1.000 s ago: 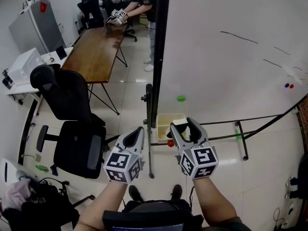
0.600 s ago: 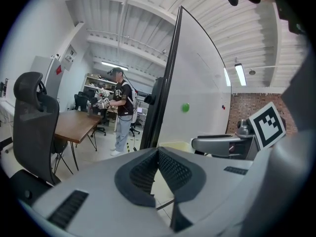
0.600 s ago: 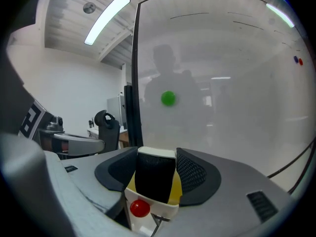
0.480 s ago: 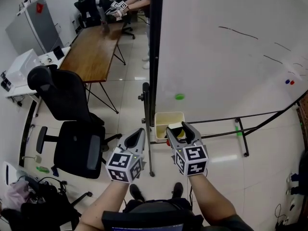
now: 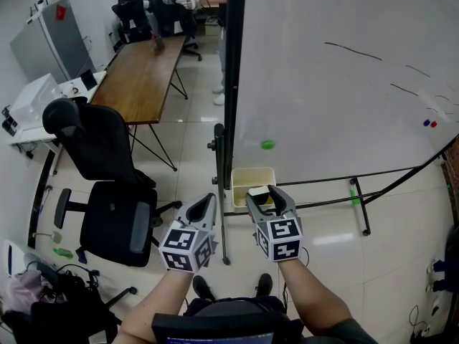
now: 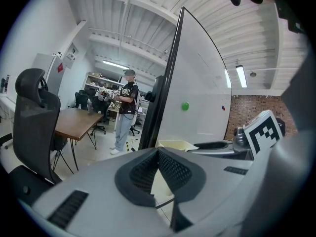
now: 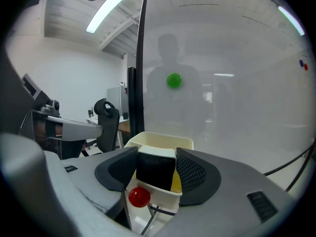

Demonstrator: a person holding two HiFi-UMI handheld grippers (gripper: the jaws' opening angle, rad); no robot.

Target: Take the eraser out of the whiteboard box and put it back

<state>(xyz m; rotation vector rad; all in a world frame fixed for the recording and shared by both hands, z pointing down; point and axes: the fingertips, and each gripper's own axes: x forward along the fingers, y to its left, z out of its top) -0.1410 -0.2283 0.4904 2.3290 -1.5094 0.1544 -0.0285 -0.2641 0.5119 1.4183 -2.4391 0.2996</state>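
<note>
One eraser [image 7: 156, 169], clamped in the right gripper [image 7: 157, 171] at the whiteboard box [image 7: 159, 138].

I find both right pads pressed on the eraser's sides, its dark felt face toward the gripper camera and its white back uppermost. It sits at the near wall of the cream box, which hangs at the foot of the whiteboard [image 5: 344, 84]. Whether its lower edge is inside the box I cannot tell, nor which way its long axis runs. The box opening lies straight ahead of the jaws and slightly below, which in my judgement governs the coming move. A red ball [image 7: 138, 196] sits low against the front wall. The left gripper [image 5: 206, 203] is clenched on nothing, tips together, beside the right and farther from the box.
</note>
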